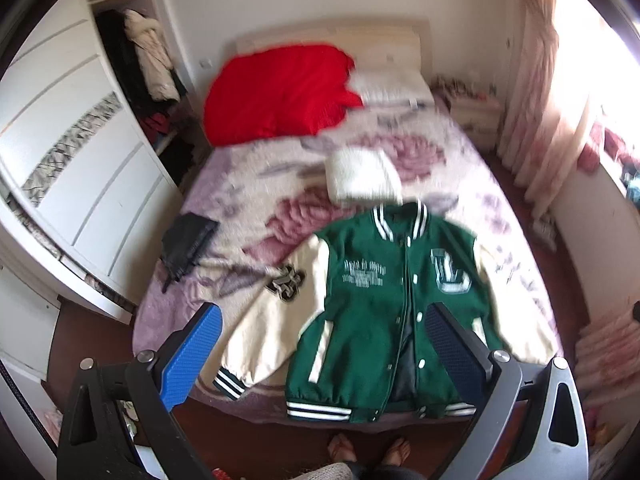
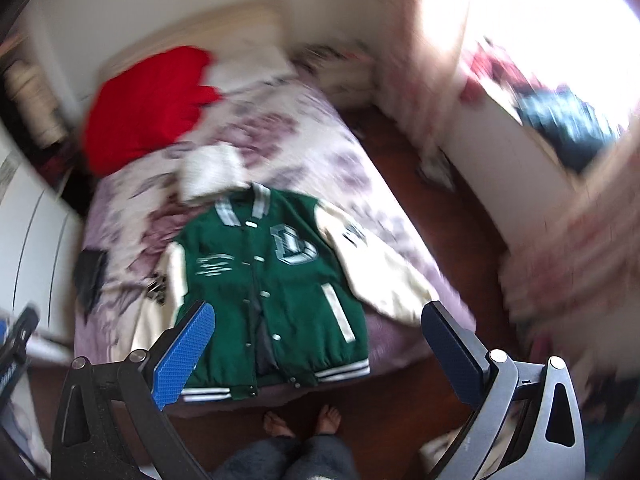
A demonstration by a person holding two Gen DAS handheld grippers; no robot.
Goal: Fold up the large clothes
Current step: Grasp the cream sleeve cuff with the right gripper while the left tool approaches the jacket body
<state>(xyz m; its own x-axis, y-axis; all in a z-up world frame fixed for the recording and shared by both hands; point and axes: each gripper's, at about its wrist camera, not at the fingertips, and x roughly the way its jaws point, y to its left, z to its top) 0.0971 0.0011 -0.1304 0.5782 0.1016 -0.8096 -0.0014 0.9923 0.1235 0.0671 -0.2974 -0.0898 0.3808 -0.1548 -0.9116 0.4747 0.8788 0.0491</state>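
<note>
I'm holding both claws spread wide and empty above the foot of the bed [image 1: 180,304], the left claw [image 1: 324,356] hanging over the jacket's lower front and the right claw [image 2: 320,352] hovering over its hem. The green jacket [image 1: 376,320] is lying flat and face up, cream sleeves [image 1: 272,320] splayed out to both sides, collar pointing toward a folded white garment [image 1: 362,176]. I'm reading it as thick, soft and fairly heavy, so I'm favouring a pinch on the ribbed cuff [image 1: 230,384] or the shoulder seam, not the bulky padded body.
</note>
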